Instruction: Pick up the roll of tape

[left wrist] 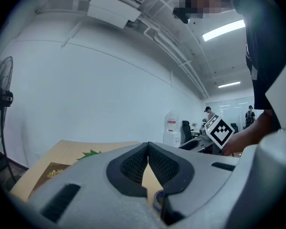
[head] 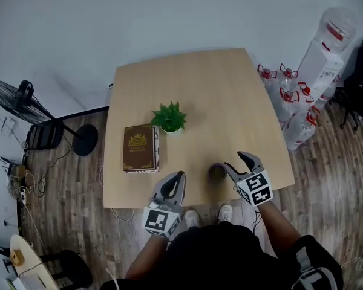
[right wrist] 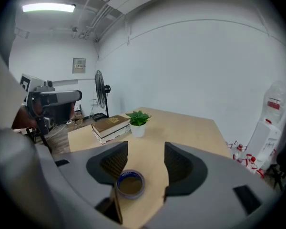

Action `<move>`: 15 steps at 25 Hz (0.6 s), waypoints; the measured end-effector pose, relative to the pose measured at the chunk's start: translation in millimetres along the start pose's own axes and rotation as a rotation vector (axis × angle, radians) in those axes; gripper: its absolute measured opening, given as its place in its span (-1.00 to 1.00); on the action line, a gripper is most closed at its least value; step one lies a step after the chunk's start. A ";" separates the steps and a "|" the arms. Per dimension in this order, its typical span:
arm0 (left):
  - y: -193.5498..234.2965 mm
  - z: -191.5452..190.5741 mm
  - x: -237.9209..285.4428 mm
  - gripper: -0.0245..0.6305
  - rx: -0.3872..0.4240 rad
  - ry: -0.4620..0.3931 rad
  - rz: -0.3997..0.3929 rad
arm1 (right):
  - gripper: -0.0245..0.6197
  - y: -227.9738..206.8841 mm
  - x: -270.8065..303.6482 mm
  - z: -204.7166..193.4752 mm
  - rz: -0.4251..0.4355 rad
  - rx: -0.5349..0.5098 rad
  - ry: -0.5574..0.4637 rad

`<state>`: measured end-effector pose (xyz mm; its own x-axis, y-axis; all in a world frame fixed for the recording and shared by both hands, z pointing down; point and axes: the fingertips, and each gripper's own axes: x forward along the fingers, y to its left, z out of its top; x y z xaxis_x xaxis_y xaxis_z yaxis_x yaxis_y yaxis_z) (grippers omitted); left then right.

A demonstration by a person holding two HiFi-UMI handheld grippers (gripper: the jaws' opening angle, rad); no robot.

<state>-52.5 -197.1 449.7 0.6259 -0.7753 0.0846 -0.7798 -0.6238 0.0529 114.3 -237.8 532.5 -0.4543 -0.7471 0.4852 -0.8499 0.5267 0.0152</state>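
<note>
- Table [head: 218,89]: a light wood top. The task's thing lies on it near the front edge, in front of the person. Judgement: since the target sits flat on the surface, the approach should stay low, so the pads meet its outer wall and do not ride over the top.
- Book [head: 139,148] and potted plant [head: 169,118]: both are well apart from the work spot, to the left and further back. Judgement: there is no obstruction to the grasp.
- Right gripper [right wrist: 145,151]: the jaws stand wide apart and hold nothing. The gripper is poised low over the table at the target. In its own view the roll shows in the gap, off-centre and close to the jaw at that view's left. I cannot tell whether it touches that pad.
- Left gripper [left wrist: 148,149]: the jaw tips meet and nothing is between them. It idles above the front edge, left of the roll.
- Roll of tape [right wrist: 130,183]: a dark rim with a brownish core, lying flat with the hole up. In the head view it is just beside the right gripper's tips [head: 216,172].
- Step in hand (judgement): closing on the roll. Shift the right gripper sideways to centre the roll, then close evenly across its width. An off-centre squeeze could push it sliding, or tip it.
</note>
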 end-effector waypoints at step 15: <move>11.6 -29.8 -17.6 -0.91 -0.013 0.073 0.057 | -0.15 7.3 68.0 -89.3 0.087 -0.006 0.239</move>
<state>-72.9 -187.7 478.5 0.5784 -0.7998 0.1606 -0.8144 -0.5773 0.0584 101.1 -248.6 643.7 -0.4490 -0.5824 0.6777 -0.8084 0.5878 -0.0305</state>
